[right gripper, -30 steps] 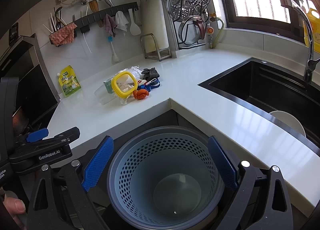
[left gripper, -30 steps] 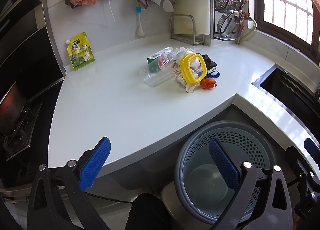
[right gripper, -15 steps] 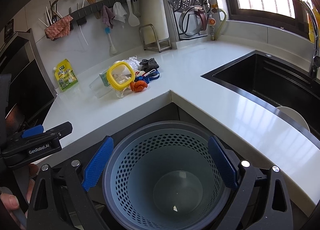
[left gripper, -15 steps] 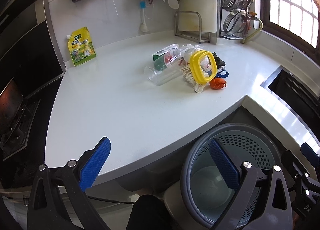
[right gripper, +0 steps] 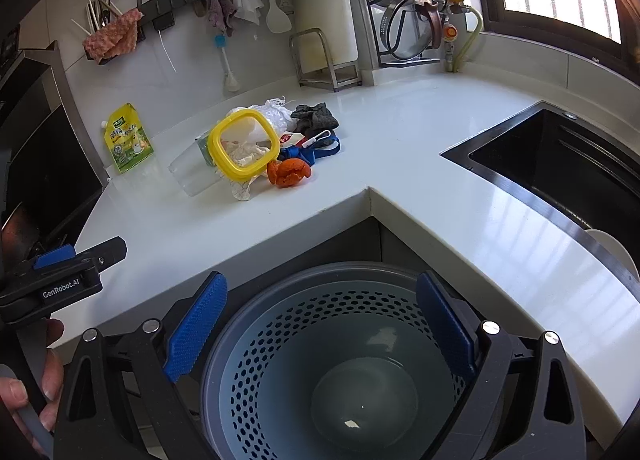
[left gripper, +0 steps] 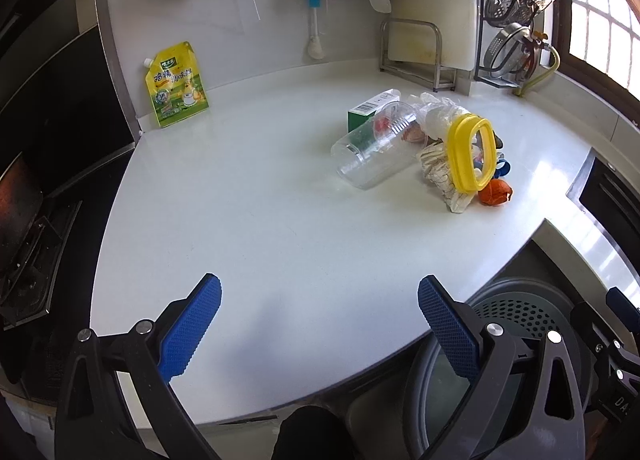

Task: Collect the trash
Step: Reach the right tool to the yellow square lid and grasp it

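White L-shaped kitchen surface (left gripper: 280, 219) with the trash heap as landmark, read left to right. Well left of the heap, a yellow-green spouted pouch (left gripper: 176, 85) leans on the wall. The heap: a clear plastic cup lying on its side (left gripper: 372, 155), a green-and-white carton (left gripper: 368, 109) behind it, crumpled white paper (left gripper: 440, 175), a yellow-rimmed square lid standing on edge (left gripper: 472, 153), a blue strap (right gripper: 316, 149), an orange crumpled scrap (left gripper: 495, 192) at the near right, and a dark grey cloth (right gripper: 314, 117) at the back. Below the surface edge, nearer than the heap, stands the grey perforated round bin (right gripper: 344, 364), holding only a tiny fleck. The left gripper (left gripper: 320, 328) hovers over bare surface, fingers wide and empty; the right gripper (right gripper: 320, 328) hangs above the bin, fingers likewise wide and empty. Judgement: collection is barely begun, since every heap item remains to be moved.
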Demonstrator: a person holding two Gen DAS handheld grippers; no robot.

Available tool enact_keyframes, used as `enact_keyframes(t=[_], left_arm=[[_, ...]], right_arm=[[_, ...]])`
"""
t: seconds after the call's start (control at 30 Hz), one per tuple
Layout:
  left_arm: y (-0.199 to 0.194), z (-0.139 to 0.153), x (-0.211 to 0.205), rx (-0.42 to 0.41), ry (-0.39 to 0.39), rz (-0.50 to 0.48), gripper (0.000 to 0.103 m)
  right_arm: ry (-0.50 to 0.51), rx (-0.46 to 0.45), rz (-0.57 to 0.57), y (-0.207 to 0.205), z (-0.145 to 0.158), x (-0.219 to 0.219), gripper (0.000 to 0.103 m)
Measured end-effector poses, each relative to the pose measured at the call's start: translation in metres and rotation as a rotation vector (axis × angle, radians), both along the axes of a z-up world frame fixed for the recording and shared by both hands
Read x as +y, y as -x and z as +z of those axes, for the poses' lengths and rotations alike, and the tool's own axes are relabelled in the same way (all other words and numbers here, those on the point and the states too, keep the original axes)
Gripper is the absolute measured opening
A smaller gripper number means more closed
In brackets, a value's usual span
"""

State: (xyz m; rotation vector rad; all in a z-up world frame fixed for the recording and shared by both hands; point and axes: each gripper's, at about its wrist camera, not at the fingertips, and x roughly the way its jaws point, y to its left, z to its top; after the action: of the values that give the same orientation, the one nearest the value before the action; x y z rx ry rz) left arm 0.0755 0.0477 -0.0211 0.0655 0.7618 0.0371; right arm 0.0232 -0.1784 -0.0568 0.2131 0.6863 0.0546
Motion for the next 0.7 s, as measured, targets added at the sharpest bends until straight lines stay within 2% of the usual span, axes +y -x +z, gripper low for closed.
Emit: enact_keyframes(t=[0.23, 0.43, 0.7], left_arm=[[-0.027, -0.002, 0.020, -0.004, 0.012, 0.036, 0.097], [-0.048, -0.002, 0.030, -0.008, -0.013, 0.054, 0.097], [-0.074, 0.001, 0.041, -0.025, -0.001, 0.066, 0.097]], right_arm=[[0.013, 0.023, 0.025, -0.037, -0.003, 0.012, 0.091], [-0.001, 0.000, 0.058, -0.063, 0.002, 0.018, 0.091], [0.018, -0.035, 0.131, -0.102, 0.012, 0.035, 0.091]])
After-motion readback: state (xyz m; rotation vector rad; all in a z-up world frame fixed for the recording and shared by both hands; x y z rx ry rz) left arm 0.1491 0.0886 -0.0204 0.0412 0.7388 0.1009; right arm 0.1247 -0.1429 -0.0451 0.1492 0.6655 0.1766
